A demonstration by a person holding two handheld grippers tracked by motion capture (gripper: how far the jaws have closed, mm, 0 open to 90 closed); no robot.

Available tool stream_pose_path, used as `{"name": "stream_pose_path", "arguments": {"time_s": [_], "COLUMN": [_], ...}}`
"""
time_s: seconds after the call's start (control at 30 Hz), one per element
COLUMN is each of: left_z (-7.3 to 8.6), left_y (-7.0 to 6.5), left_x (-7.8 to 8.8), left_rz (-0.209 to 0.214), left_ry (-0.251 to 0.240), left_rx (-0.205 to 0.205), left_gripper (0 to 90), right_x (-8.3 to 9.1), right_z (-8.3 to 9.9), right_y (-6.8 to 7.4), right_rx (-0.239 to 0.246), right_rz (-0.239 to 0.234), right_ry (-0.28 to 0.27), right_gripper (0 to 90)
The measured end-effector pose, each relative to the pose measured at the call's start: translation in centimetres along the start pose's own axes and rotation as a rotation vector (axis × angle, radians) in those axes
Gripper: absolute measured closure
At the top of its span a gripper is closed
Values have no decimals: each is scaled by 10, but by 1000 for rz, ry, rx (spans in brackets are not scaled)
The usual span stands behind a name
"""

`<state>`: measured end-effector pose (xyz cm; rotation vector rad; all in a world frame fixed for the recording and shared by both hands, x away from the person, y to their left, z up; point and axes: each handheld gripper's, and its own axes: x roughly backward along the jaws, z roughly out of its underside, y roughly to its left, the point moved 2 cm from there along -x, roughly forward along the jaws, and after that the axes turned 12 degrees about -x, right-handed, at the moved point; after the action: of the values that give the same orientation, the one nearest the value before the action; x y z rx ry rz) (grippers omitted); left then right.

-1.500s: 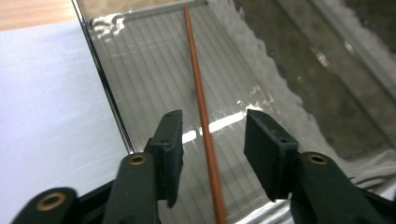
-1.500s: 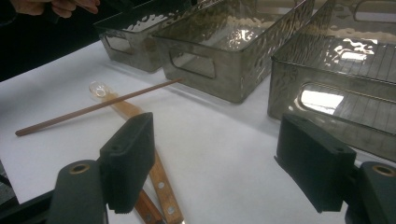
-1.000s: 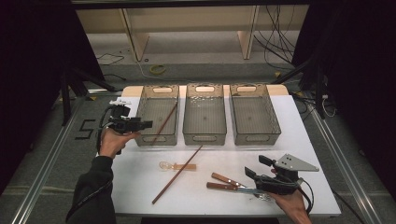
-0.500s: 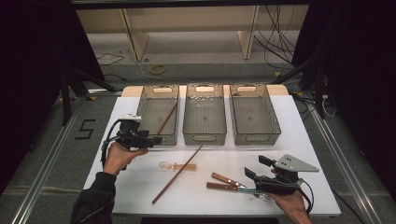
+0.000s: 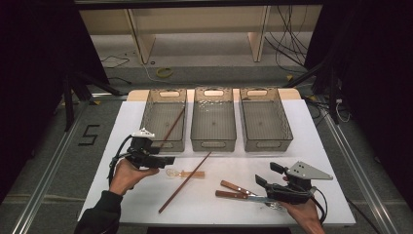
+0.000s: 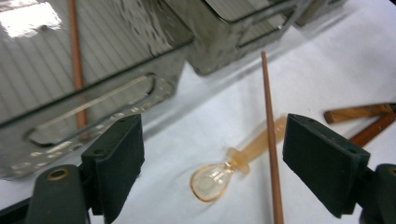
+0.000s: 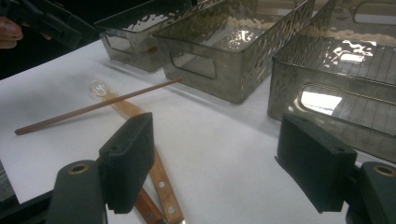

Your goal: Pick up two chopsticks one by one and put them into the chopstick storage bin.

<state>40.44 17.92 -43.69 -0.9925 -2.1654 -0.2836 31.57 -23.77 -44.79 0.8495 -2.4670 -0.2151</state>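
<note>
Hovering over the white table (image 5: 122, 122), the left gripper (image 5: 163, 160) has its jaws spread wide with nothing pinched; they've just been opening. Right below sits the little clear spoon (image 6: 215, 179), with a wooden chopstick (image 6: 271, 140) lying across its handle. Another chopstick (image 5: 173, 127) leans in the left bin (image 5: 146, 122). The right gripper (image 5: 265, 178) is wide open too, empty, just beside two wooden-handled knives (image 5: 234, 190)
</note>
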Motion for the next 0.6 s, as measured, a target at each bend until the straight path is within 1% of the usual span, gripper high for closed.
{"name": "stream_pose_path", "arguments": {"time_s": [0.1,0.17,0.23,0.33,0.4,0.53,0.6], "left_z": [4,6,9,12,15,18,19], "left_y": [-6,-9,-14,-21,-25,-33,-36], "left_x": [-4,-7,-9,-14,-17,-20,-20], "left_rz": [0,14,29,30,45,65,67], "left_ry": [40,48,74,108,128,152,153], "left_rx": [-28,-22,-30,-48,-54,-64,-71], "left_gripper": [203,202,202,202,203,208,214], "right_x": [0,0,0,-1,-1,-1,-1], "right_z": [0,0,0,0,0,0,0], "right_y": [0,1,0,0,0,0,0], "right_rx": [-1,-2,-4,-4,-5,-5,-3], "right_rz": [0,-1,-1,-2,-2,-4,-4], "right_ry": [2,2,2,2,2,3,3], "right_gripper": [284,284,284,284,284,284,284]}}
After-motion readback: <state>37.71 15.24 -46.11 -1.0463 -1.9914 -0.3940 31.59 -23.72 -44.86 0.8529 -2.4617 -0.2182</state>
